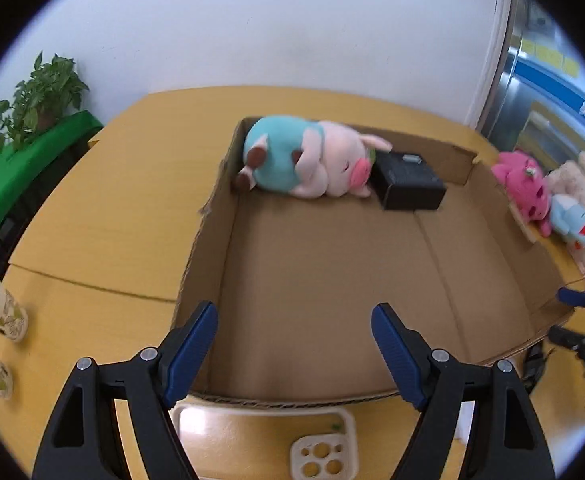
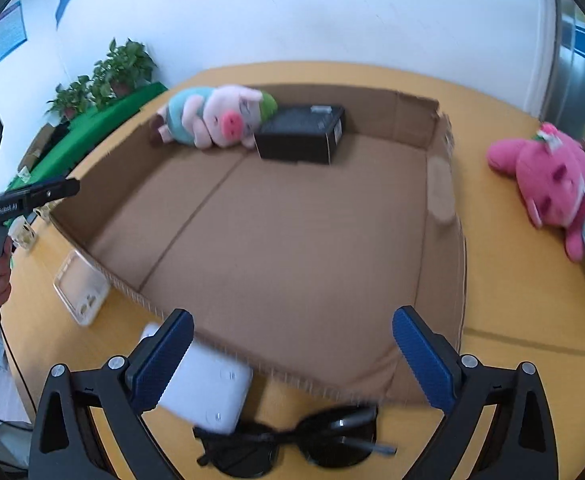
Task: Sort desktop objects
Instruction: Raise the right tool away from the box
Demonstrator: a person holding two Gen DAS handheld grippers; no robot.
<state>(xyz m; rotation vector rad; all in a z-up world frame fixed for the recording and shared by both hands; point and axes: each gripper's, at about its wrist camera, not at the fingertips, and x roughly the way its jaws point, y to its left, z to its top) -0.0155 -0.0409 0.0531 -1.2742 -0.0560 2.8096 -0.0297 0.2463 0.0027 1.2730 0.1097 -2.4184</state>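
Bright even light; fisheye edges warped, slight motion blur.

In the box we see a toy pig at the back, with a small case touching its right side.

4 plush toys, 2 paper cups, 1 cardboard tray, 1 black box, 1 phone case, 1 white box, 1 pair of sunglasses.
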